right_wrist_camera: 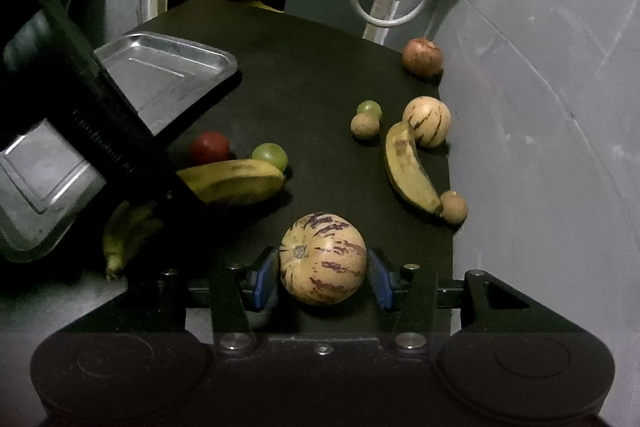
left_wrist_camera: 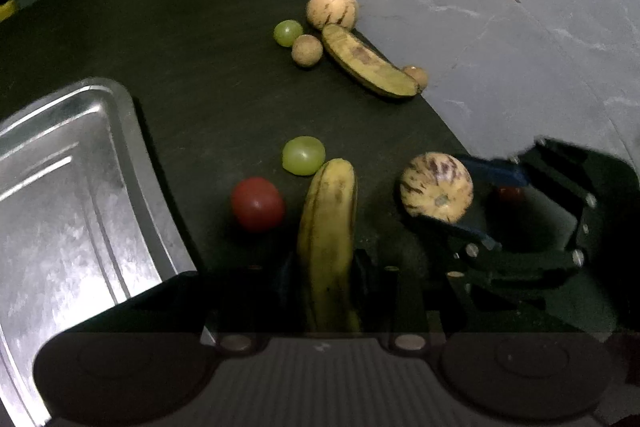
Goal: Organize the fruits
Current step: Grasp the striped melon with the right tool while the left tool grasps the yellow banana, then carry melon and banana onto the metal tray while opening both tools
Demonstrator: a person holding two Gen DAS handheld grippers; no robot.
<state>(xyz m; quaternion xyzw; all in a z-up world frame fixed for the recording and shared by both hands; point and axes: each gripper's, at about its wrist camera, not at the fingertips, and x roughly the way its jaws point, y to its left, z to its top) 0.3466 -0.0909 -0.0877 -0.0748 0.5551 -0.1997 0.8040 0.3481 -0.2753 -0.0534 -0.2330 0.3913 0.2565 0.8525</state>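
No writing is readable; the left tool (left_wrist_camera: pixel 320 267) grips a banana (left_wrist_camera: pixel 328 227), the right tool (right_wrist_camera: pixel 322 275) grips a striped melon (right_wrist_camera: pixel 323 259).

Bananas (right_wrist_camera: pixel 230 181): two. Striped melons (right_wrist_camera: pixel 323 259): two. Green grapes (right_wrist_camera: pixel 270 155): two. Small brown round fruits (right_wrist_camera: pixel 364 126): two. Red tomato (right_wrist_camera: pixel 209 147): one. Reddish apple (right_wrist_camera: pixel 422 57): one. Metal tray (right_wrist_camera: pixel 168 67): one.
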